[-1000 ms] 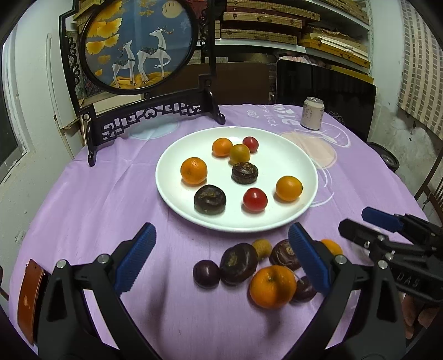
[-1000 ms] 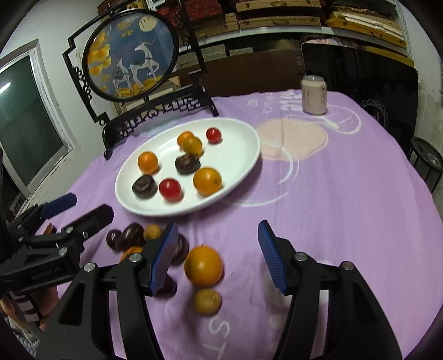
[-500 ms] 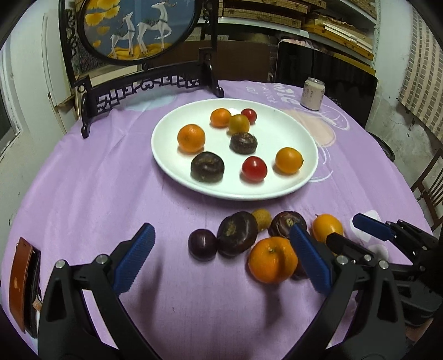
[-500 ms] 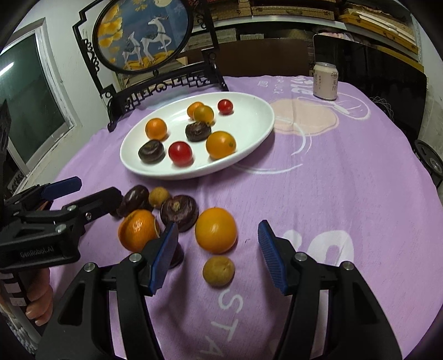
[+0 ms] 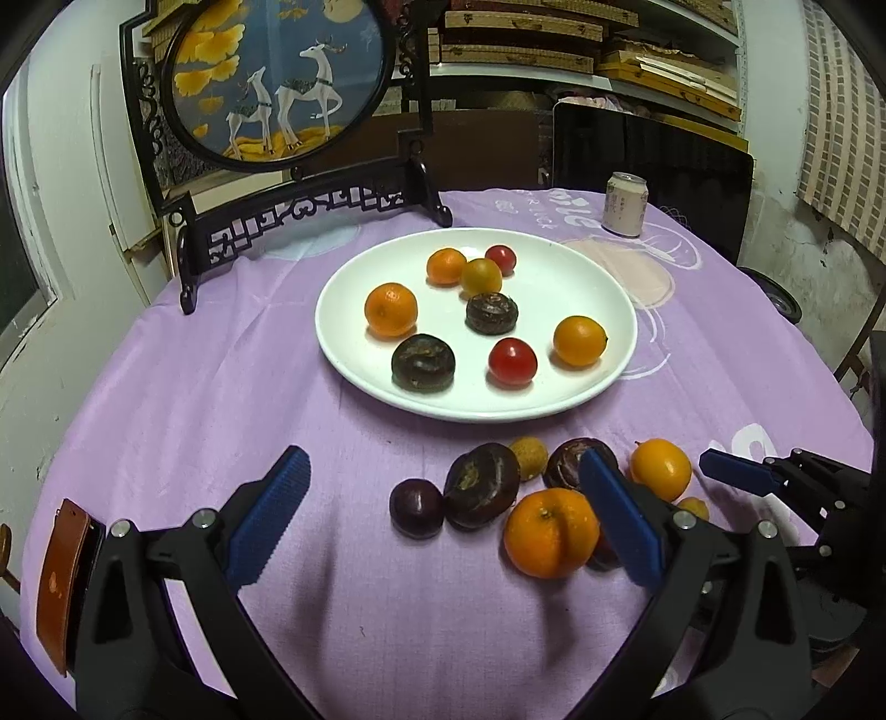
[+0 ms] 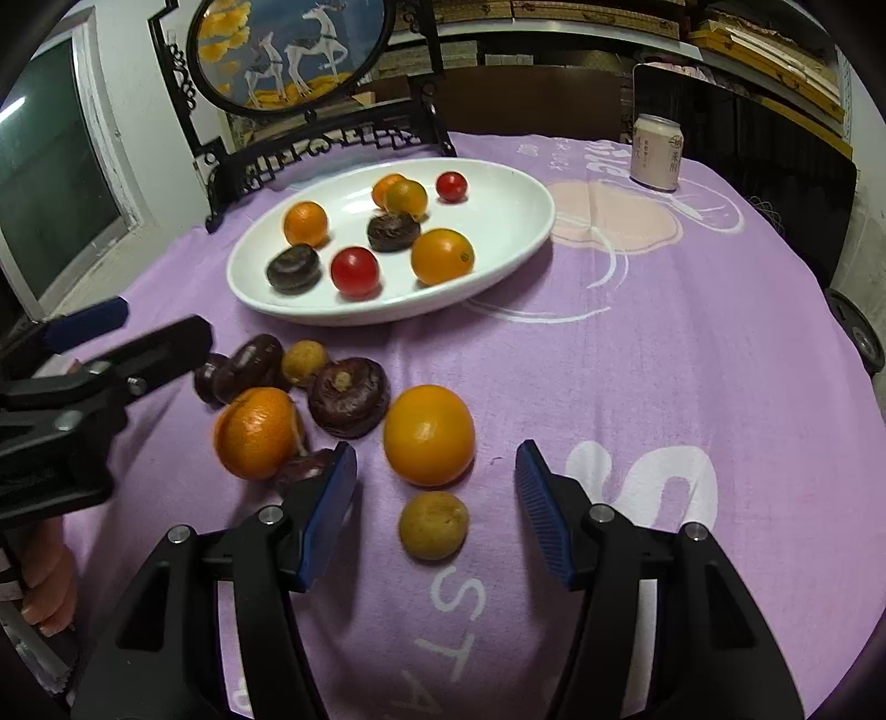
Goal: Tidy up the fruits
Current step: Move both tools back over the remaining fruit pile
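Note:
A white plate point(image 5: 620, 288) point(image 6: 526, 188) holds several fruits: oranges, red tomatoes and dark wrinkled fruits. Loose fruits lie on the purple cloth in front of it: a tangerine point(image 5: 551, 531) point(image 6: 257, 432), a smooth orange point(image 6: 429, 435) point(image 5: 662, 468), dark passion fruits point(image 5: 480, 492) point(image 6: 348, 401), a small dark plum point(image 5: 416, 507) and a small tan fruit point(image 6: 433, 524). My left gripper point(image 5: 443, 523) is open and empty over the plum and passion fruit. My right gripper point(image 6: 434, 512) is open and empty, with the tan fruit between its fingers and the orange just ahead.
A dark wooden stand with a round deer picture point(image 5: 277, 77) point(image 6: 288, 50) stands behind the plate. A drink can point(image 5: 624, 204) point(image 6: 656, 152) stands at the back right. A brown object point(image 5: 61, 581) lies at the left table edge.
Both grippers have moved in closer to the loose fruit pile; the fruits now loom larger. The left view has tilted up a little. Both stay open and no fruit has moved.

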Action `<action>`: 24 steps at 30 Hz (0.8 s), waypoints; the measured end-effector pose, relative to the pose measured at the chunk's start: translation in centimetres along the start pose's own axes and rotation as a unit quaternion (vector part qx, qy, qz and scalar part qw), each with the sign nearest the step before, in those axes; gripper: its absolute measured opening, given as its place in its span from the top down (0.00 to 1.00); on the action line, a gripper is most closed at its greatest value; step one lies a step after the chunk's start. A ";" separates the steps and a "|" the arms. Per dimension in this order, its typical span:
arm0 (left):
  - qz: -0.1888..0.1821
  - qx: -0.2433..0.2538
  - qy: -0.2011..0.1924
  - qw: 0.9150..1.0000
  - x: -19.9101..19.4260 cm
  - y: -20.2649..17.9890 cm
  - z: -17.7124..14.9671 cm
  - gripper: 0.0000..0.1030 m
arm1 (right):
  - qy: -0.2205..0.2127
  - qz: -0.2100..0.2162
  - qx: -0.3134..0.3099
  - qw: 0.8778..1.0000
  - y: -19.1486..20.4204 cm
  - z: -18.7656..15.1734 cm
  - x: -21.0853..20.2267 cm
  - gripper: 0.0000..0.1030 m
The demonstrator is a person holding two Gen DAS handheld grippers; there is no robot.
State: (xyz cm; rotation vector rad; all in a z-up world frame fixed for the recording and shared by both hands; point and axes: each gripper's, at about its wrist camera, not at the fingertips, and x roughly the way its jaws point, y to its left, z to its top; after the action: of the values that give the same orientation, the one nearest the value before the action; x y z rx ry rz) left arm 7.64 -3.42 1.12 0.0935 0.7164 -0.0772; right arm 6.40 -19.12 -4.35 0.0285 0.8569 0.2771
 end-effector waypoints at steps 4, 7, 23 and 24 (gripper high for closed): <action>0.001 0.006 -0.002 1.000 -0.1 -0.2 -0.1 0.04 | 0.004 0.001 0.007 1.000 -0.5 0.0 0.3 0.42; 0.000 0.010 -0.001 1.000 -0.1 -0.4 -0.2 0.03 | 0.006 0.003 0.009 1.000 -0.5 0.0 0.4 0.44; -0.003 0.018 0.012 1.000 0.7 -0.6 -0.5 0.04 | 0.007 0.019 -0.005 1.000 -0.1 0.1 0.3 0.67; -0.004 0.018 0.014 1.000 0.7 -0.6 -0.6 0.03 | 0.002 0.020 -0.002 1.000 -0.3 0.2 0.0 0.67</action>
State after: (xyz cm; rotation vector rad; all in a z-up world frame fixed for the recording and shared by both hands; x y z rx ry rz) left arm 7.79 -3.98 0.18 0.1269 0.7444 -0.0973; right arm 6.62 -19.35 -4.30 0.0411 0.8614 0.3165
